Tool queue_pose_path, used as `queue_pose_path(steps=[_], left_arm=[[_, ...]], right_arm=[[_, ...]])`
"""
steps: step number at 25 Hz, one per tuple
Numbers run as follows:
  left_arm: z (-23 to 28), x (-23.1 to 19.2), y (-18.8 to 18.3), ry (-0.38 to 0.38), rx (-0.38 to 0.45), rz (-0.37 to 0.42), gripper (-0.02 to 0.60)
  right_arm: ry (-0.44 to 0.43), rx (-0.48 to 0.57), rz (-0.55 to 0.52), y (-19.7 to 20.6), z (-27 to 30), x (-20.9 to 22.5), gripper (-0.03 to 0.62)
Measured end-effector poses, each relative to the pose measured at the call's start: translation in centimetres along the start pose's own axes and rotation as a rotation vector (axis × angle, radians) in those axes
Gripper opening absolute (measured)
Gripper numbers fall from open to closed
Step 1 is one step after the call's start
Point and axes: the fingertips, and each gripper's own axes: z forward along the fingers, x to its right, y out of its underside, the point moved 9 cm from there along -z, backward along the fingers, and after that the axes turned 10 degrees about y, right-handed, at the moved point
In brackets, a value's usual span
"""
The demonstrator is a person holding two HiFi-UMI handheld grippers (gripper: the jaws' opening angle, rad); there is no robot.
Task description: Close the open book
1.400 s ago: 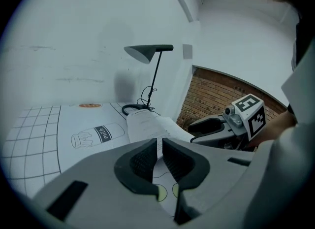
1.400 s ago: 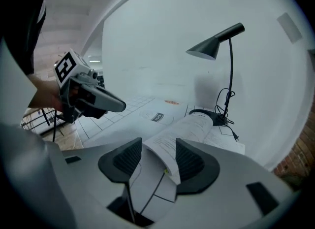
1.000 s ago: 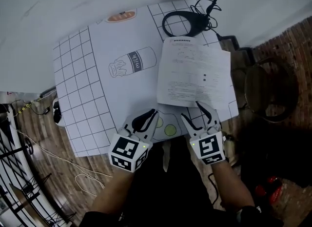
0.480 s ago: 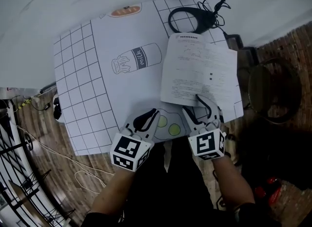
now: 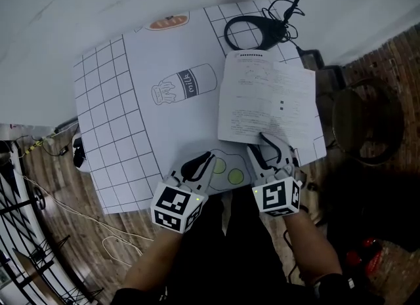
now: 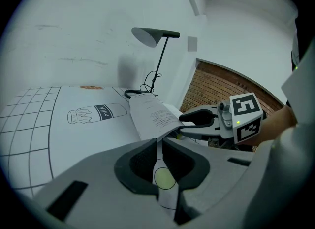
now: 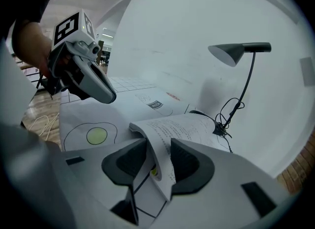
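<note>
**Right gripper closing on the near edge of the open book's page**

The open book (image 5: 266, 100) lies on the right part of the printed mat (image 5: 125, 140). Its long axis runs away from the person, tilted a little. Its far end reaches the ring base of the desk lamp (image 5: 252, 31), and its near end lies directly in front of the right gripper (image 5: 259, 143). That gripper is clearly the nearer of the two: the near edge of the top page (image 7: 156, 142) curls up and stands between its jaws. The jaws are closing, and the gap looks wider than the sheet, so I judge the page is bracketed rather than firmly pinched.

The left gripper (image 5: 205, 159) hovers well to the left of the book, above the fried-egg drawing (image 5: 226, 169) on the mat. Its jaws are drawn almost together with nothing between them; only the yellow yolk print shows through the slit.

The coming move turns on where the spine lies relative to the caught edge. I cannot tell that from these views. A second layer of pages shows along the book's right side, so the lifted page probably has to swing over sideways.

No real container is in view; the milk bottle (image 5: 184, 85) is only a drawing.
</note>
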Motion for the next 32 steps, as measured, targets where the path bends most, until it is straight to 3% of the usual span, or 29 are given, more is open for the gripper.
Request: queue_pose_path(steps=[6, 22, 26, 32], left_arm=[[0.0, -0.1, -0.4, 0.014, -0.008, 0.016, 0.04], [0.6, 1.6, -4.2, 0.069, -0.053, 0.078, 0.04], [0.5, 2.7, -5.3, 0.073, -0.06, 0.093, 0.04], [1.2, 3.4, -6.5, 0.07, -0.059, 0.104, 0.04]], right_arm=[[-0.03, 0.017, 0.082, 0.3, -0.1, 0.5, 0.153], [0.053, -0.038, 0.324, 1.5, -2.4, 2.5, 0.104], [0.03, -0.053, 0.398, 1.6, -2.8, 3.1, 0.1], [0.011, -0.051, 0.425, 1.8, -3.0, 3.8, 0.069]])
